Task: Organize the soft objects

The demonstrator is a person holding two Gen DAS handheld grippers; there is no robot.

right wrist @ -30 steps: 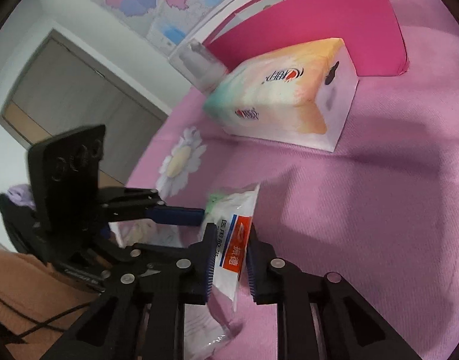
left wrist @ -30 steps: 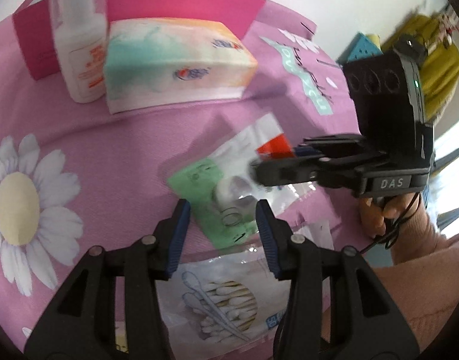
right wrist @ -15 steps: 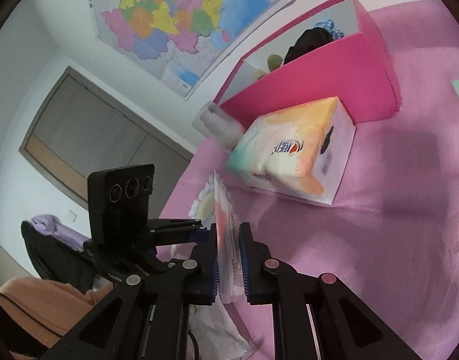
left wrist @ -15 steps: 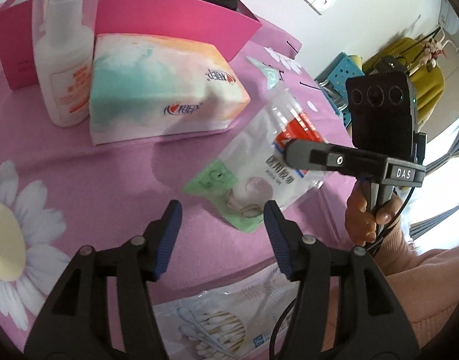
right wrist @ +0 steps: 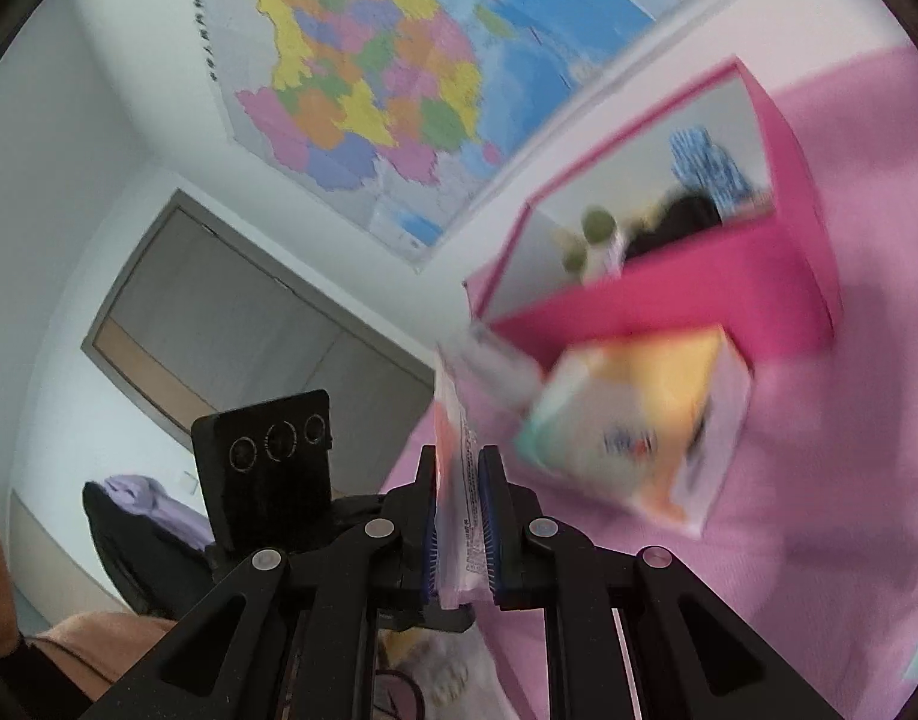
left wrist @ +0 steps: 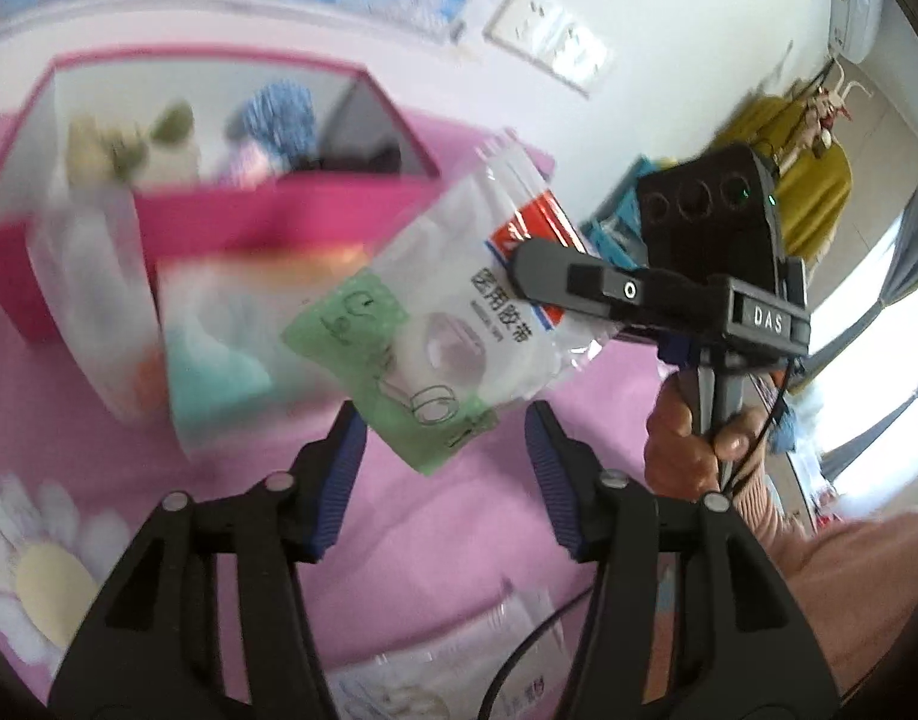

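The right hand-held gripper [right wrist: 459, 516] is clamped on a plastic packet [left wrist: 459, 324], held in the air just short of the pink box [left wrist: 279, 210]. Some soft things already sit in that box; the packet isn't in yet, and the left hand-held gripper [left wrist: 441, 480] hangs released, empty

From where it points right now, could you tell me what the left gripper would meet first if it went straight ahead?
Most likely the plastic packet hanging from the right gripper: its green lower corner dangles just ahead of the open left gripper. Beyond it lies the blurred tissue pack. Depth is hard to judge here.
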